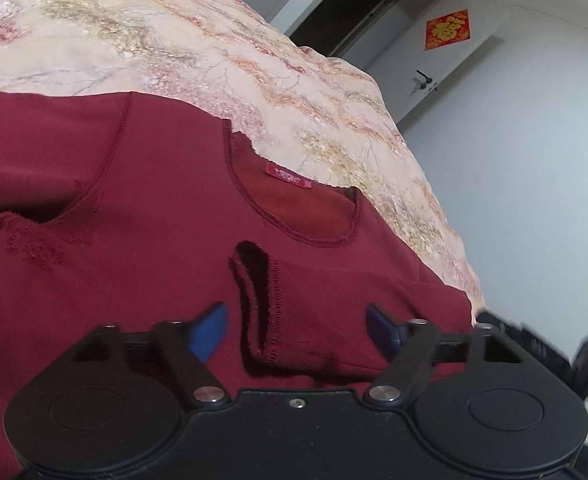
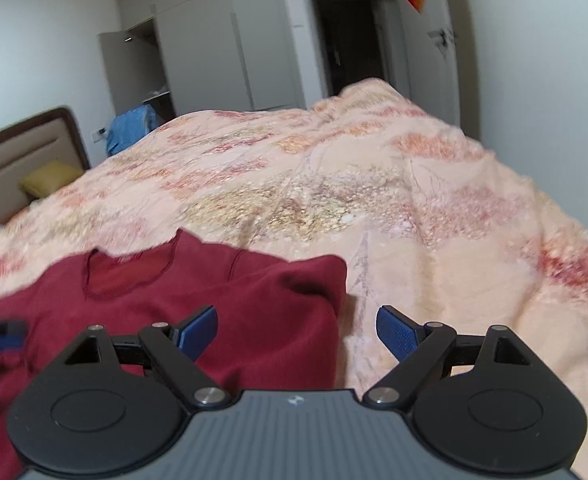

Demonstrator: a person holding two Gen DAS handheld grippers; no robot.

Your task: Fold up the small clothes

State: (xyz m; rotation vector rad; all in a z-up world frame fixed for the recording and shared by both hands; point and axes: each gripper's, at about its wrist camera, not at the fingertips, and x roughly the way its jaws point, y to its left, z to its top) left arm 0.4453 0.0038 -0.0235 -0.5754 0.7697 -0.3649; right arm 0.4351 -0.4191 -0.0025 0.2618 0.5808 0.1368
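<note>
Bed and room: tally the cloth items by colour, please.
Dark red shirt: 1
Pink flowered bedspread: 1
Yellow pillow: 1
Blue cloth beyond the bed: 1
Total: 4

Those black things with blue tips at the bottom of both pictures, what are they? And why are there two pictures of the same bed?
They are grabbing tools, not a robot. A person holds one in each hand, and each has a small camera that looks forward along its two fingers. So one picture comes from the left gripper and the other from the right gripper.

The blue parts are soft fingertips for pinching cloth.

A dark red shirt lies on a bed, on a flowery peach bedspread. You can see its neckline with a small red label, and a sleeve cuff lies folded across the front, just between the left gripper's fingers.

Nothing is held right now. Both grippers are open, with the right one over the shirt's edge.
</note>
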